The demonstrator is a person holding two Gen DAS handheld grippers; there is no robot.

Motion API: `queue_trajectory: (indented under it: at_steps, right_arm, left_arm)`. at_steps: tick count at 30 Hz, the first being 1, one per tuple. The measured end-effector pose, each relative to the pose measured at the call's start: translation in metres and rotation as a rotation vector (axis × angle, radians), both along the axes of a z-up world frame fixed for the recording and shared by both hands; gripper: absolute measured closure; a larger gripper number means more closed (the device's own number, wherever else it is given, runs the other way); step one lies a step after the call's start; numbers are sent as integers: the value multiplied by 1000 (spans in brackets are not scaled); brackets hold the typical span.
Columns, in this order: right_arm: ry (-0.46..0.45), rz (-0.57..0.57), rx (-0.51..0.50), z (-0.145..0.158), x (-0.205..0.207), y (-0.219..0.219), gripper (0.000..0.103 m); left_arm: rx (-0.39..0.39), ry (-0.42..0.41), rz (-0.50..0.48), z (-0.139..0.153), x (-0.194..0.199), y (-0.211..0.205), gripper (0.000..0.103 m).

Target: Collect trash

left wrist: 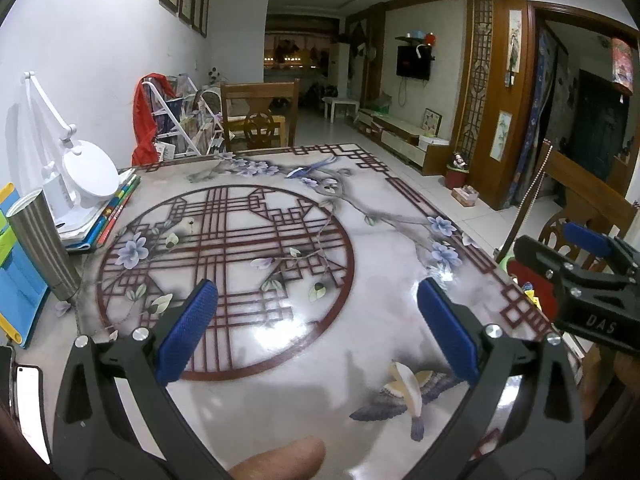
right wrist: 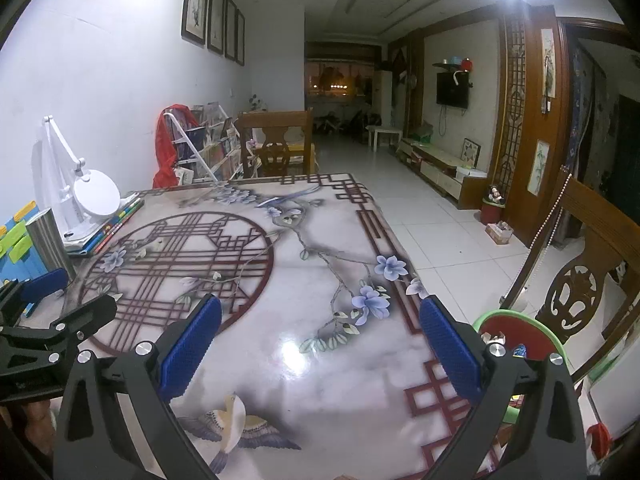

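My left gripper [left wrist: 318, 312] is open and empty, held above the patterned glossy table [left wrist: 360, 320]. My right gripper [right wrist: 320, 332] is open and empty above the table's right part [right wrist: 320, 380]. A red bin with a green rim [right wrist: 516, 330] stands just past the table's right edge, with small scraps inside; a bit of it shows in the left wrist view [left wrist: 532, 280]. The right gripper also shows at the right of the left wrist view [left wrist: 580, 264], and the left gripper at the left of the right wrist view [right wrist: 44, 300]. No loose trash shows on the table.
At the table's left stand a steel tumbler [left wrist: 44, 248], a white desk lamp [left wrist: 86, 176] on a stack of books [left wrist: 108, 216], and a blue-green box [left wrist: 16, 280]. Wooden chairs stand at the far end [left wrist: 260, 116] and the right [right wrist: 580, 288]. A phone [left wrist: 30, 408] lies near left.
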State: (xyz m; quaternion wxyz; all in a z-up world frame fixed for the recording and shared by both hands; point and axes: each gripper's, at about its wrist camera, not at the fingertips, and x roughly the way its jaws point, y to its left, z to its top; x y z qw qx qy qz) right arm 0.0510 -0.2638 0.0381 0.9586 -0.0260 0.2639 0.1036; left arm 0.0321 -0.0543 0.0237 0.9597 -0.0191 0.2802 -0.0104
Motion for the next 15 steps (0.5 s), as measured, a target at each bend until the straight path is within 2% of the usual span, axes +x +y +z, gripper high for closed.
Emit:
queue_trajectory:
  at_steps: [15]
  right_arm:
    - [6,0,1,1,1,-1,7]
  left_arm:
    - [-3,2,-1,0,0,0,5]
